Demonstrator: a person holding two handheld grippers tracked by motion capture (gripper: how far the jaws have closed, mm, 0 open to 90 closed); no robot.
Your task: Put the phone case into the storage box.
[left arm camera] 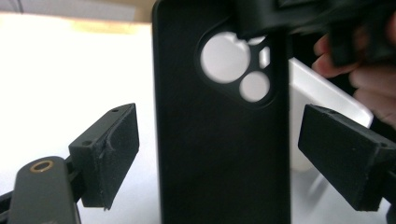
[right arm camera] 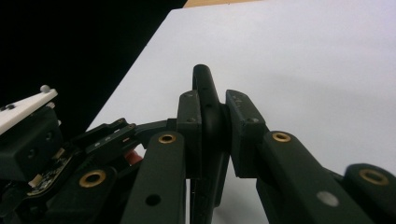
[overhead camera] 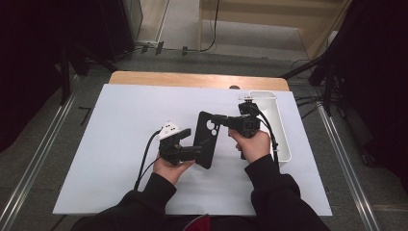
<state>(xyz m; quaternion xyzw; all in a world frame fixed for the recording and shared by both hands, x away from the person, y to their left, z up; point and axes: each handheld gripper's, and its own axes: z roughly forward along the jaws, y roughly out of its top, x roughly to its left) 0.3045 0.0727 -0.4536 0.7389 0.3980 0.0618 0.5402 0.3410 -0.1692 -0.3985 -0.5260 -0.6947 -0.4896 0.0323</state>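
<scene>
A black phone case with round camera cut-outs hangs upright above the white mat. My right gripper is shut on its upper edge near the cut-outs; in the right gripper view the two pads pinch the case's thin rim. My left gripper comes in from the left at the case's lower part. In the left gripper view the case stands between that gripper's wide-apart pads, with a small gap on each side, so the left gripper is open.
A white mat covers a wooden table. A white rectangular bin stands at the mat's right edge, just behind the right hand. Dark stands and cables flank the table on both sides.
</scene>
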